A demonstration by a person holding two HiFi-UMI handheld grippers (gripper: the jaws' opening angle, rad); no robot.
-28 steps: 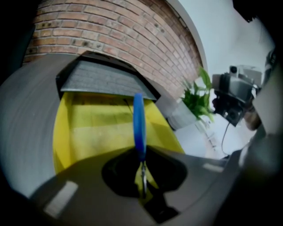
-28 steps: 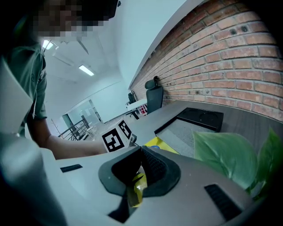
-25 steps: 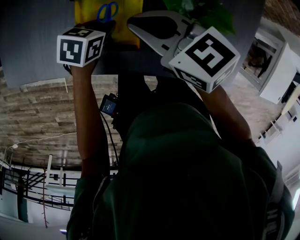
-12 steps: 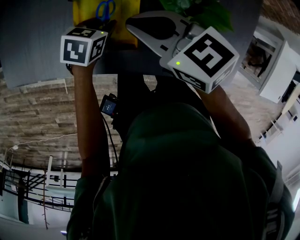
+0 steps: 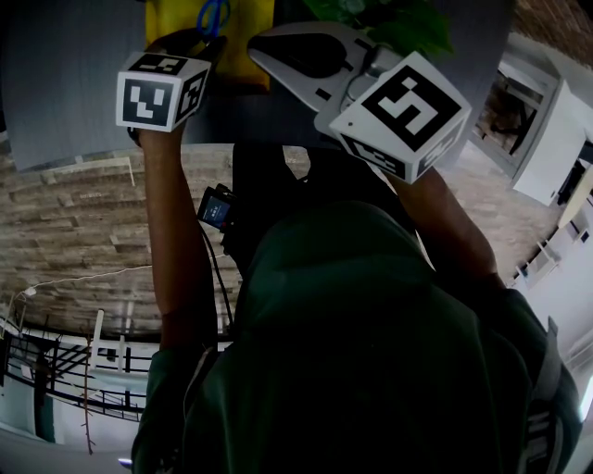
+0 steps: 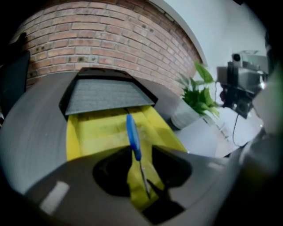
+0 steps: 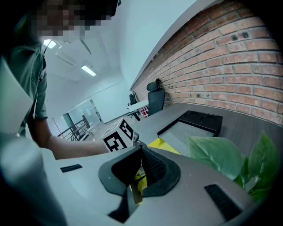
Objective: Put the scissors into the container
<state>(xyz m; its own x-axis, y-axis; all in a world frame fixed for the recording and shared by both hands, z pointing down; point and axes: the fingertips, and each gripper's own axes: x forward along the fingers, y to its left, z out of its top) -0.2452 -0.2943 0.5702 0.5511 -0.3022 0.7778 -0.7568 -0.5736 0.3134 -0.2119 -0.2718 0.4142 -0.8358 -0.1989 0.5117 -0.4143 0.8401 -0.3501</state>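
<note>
The scissors [image 6: 133, 133], with blue handles and thin metal blades, lie over the yellow container [image 6: 95, 132]. Their handles point away from me and their blades [image 6: 143, 176] run back into the gap of my left gripper [image 6: 140, 151]. Its jaws have just been opening and stand apart, with yellow showing on both sides of the blades and no pad pressing. In the head view the blue handles [image 5: 215, 16] show at the top edge over the container [image 5: 243, 42], just beyond the left gripper [image 5: 190, 44]. My right gripper [image 7: 140, 152] hovers to the right with its tips together and nothing held.
A flat black tray with a grey mat [image 6: 106, 92] lies behind the yellow container on the grey table [image 6: 35, 132]. A potted green plant [image 6: 196, 103] stands to the right, close to the right gripper [image 5: 278, 46]. A brick wall [image 6: 110, 39] runs behind.
The left gripper's jaws have spread apart around the scissors' blades. The left marker cube has shifted slightly, and the right gripper has kept still.
</note>
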